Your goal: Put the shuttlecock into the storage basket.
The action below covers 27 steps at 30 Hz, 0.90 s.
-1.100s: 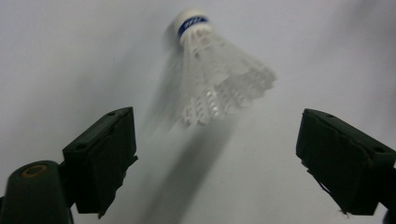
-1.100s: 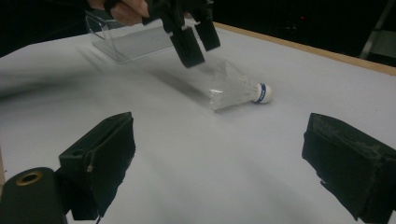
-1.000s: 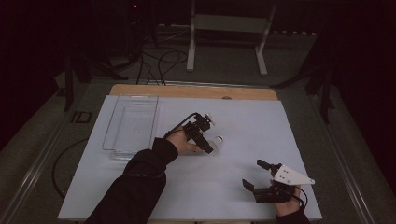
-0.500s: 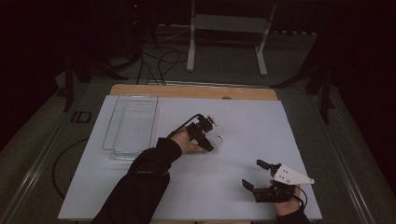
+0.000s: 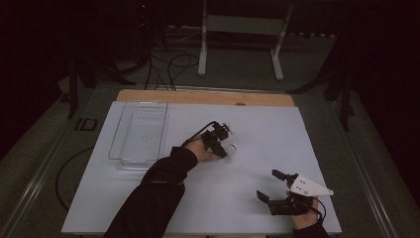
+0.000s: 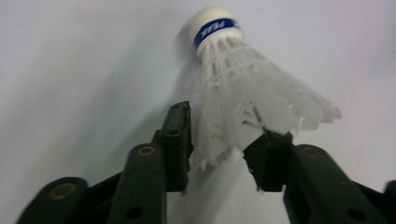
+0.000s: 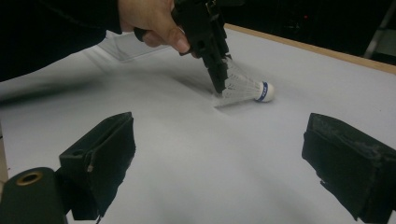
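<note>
Plastic, clear and rectangular, an empty open tray (image 5: 140, 133) lies on the left part of the white-topped bench (image 5: 257, 129), its long side running away from the person. Just right of it, near the middle of the bench, a dark-sleeved left arm (image 5: 153, 193) reaches forward, and its hand holds the left tongs (image 5: 221, 148) pointing down at the surface. Between those jaws lies a white plastic shuttlecock with a rounded white cork and a blue band (image 6: 243, 88); it rests on its side on the bench, cork pointing away from the tongs. In the left gripper view the two black jaws have just been closing, and both pads meet the frayed skirt at its wide end, one on each side, so the left tongs are gripping the shuttlecock while it lies on the bench. The right gripper view shows the same hold from the side, the jaws coming down steeply on the skirt. Farther right, near the front edge of the bench and well apart from the shuttlecock, the right tongs (image 5: 273, 184) sit with their jaws spread wide and nothing between them, a grey three-cornered plate on top.
</note>
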Tool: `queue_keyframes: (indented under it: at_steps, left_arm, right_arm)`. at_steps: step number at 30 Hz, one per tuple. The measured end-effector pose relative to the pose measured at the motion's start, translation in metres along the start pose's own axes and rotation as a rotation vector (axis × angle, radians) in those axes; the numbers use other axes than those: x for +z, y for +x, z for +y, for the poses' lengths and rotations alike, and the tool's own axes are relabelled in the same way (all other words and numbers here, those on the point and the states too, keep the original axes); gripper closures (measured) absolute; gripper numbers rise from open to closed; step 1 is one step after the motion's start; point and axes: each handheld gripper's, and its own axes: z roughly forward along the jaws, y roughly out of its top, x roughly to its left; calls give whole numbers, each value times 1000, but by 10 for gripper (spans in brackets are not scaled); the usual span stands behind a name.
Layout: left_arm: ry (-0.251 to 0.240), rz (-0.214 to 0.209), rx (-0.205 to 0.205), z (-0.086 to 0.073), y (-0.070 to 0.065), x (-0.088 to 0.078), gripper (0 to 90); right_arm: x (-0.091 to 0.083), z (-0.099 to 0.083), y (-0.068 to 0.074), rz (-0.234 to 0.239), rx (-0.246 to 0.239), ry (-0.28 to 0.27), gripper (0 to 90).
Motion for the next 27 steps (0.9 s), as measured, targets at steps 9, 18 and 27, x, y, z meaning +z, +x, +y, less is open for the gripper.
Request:
queue_keyframes:
  at_steps: [9,18,27]
  left_arm:
    - [21,9,-12,6,-2,0,894]
    - [40,36,-8,13,-9,-7,900]
    - [26,45,6,14,-14,-20,900]
  right_arm:
    - [0,0,-1,3,-6,2,94]
    - [0,0,-1,1,-3,3,94]
    - [0,1,0,-2,-2,5,94]
